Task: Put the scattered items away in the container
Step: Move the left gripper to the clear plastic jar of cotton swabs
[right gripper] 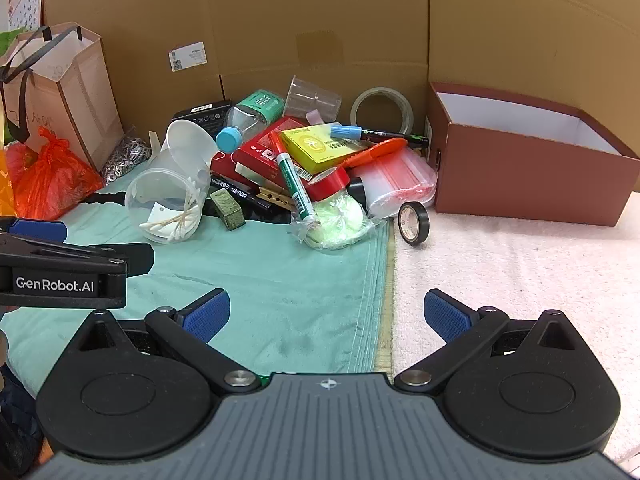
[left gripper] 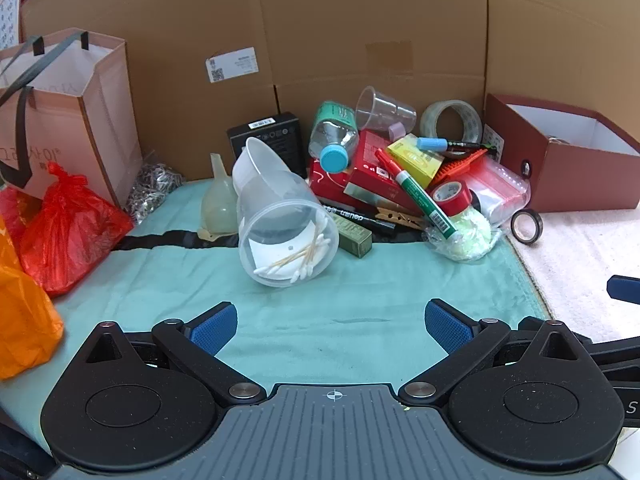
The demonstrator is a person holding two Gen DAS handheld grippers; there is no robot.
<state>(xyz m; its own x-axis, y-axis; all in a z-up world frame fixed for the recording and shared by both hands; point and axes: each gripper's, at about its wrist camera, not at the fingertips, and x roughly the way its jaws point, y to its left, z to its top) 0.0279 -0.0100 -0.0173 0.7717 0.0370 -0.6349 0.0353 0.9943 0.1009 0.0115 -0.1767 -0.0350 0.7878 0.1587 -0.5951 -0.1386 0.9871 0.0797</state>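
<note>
The pile (right gripper: 304, 164) of loose things sits at my 12 o'clock, in a heap against the cardboard wall (right gripper: 320, 20). The red box (right gripper: 520, 176) where they must go is at 2 o'clock, open on top. From here it looks empty, so I think the job has not really started.

In the pile I see a green marker (right gripper: 295, 184) lying slanted on top, a yellow box (right gripper: 320, 148), a bottle (right gripper: 248, 120) with a blue cap, red tape (right gripper: 330, 182) and a clear cup (right gripper: 314, 100). A tub (right gripper: 168, 204) with cotton buds lies on its side at 11 o'clock. A small black tape roll (right gripper: 414, 220) stands on edge alone at 1 o'clock, near the red box.

My right fingers (right gripper: 326, 316) are wide open with nothing in them. They hang over the seam where green cloth (right gripper: 280, 280) meets white towel (right gripper: 520, 280). My left fingers (left gripper: 326, 324) are wide open and empty too, aimed at the tub.

Both are tipped down so I can see everything first. I think the black roll is easiest to grab, since nothing leans on it.
</note>
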